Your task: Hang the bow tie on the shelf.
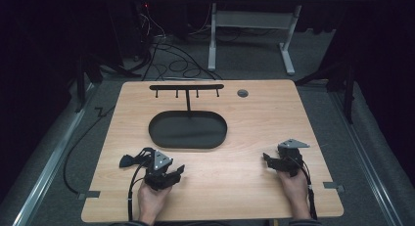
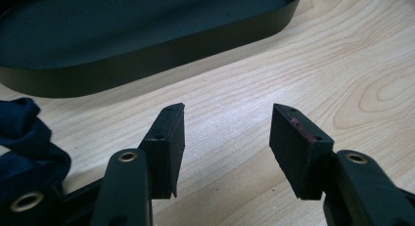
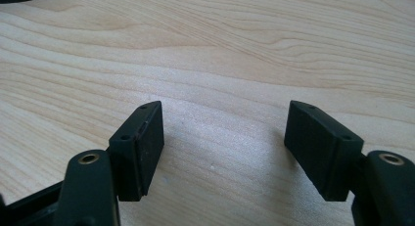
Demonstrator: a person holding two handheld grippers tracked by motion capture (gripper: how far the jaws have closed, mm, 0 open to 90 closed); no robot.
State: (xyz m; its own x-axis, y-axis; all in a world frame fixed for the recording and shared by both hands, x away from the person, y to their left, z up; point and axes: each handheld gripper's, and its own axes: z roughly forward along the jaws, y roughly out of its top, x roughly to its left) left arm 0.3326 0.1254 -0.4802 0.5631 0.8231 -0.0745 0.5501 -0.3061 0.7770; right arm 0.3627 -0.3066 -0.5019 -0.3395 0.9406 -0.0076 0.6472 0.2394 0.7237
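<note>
Left tool [image 2: 222,138] agape – dark crumpled cloth [image 2: 22,147] just beside.

Dark blue cloth [image 1: 128,160] crumpled on table, near-left area, just beside left tool [image 1: 161,168]

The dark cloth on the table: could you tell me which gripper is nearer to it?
Left. The dark cloth lies right beside the left gripper, whose jaws stand open; the right gripper is across the table.

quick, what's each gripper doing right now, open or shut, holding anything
Left gripper: open, nothing between its jaws; a dark cloth lies beside it on the table.
Right gripper: open, empty, bare wooden table under it.
</note>
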